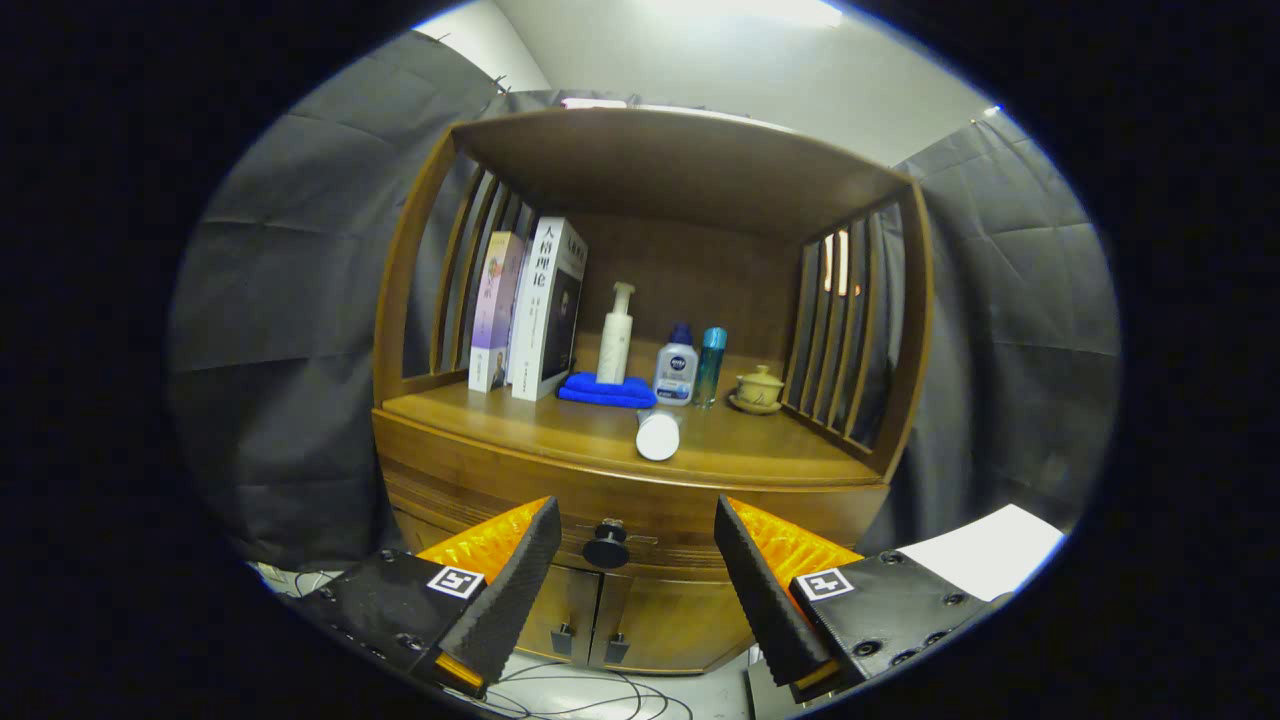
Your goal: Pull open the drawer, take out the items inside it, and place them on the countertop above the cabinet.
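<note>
Drawer (620, 520) sits shut in the wooden cabinet (420, 470), just under the countertop (560, 430), w/ its dark round knob (606, 546) between & beyond the gripper (638, 545) fingers, not touching. Gripper is spread wide, holding nothing. On the countertop: two books (530, 310) upright at left, pump bottle (615, 335) on a blue cloth (605, 390), two small bottles (690, 365), lidded cup (759, 387) on saucer, & a white cylinder (657, 436) lying near the front edge.

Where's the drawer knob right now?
In the gripper view, the drawer knob sits on the cabinet front below the countertop, ahead of the open hand-held gripper, between its fingers.
</note>
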The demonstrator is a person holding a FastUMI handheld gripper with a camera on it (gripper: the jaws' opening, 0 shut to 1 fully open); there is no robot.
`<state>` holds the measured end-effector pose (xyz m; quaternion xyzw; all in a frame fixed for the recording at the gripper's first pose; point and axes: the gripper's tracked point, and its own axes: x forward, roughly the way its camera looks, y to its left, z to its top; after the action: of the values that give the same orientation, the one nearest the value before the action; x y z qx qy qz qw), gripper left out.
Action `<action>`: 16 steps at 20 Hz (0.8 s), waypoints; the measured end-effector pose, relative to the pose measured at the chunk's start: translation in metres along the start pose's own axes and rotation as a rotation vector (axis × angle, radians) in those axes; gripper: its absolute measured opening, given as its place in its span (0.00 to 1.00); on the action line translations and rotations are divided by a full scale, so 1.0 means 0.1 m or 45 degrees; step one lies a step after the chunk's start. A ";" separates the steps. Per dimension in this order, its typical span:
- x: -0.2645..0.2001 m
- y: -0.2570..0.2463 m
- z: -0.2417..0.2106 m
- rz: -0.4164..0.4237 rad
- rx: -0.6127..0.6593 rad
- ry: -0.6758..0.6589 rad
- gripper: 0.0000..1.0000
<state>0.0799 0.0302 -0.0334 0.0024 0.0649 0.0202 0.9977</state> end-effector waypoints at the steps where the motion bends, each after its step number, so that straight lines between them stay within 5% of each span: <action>1: -0.13 -0.02 0.09 -0.007 0.014 -0.024 0.97; 16: -1.37 -0.26 0.38 -0.104 0.072 -0.125 0.97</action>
<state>-0.0497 -0.0013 0.0217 0.0288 0.0167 -0.0226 0.9992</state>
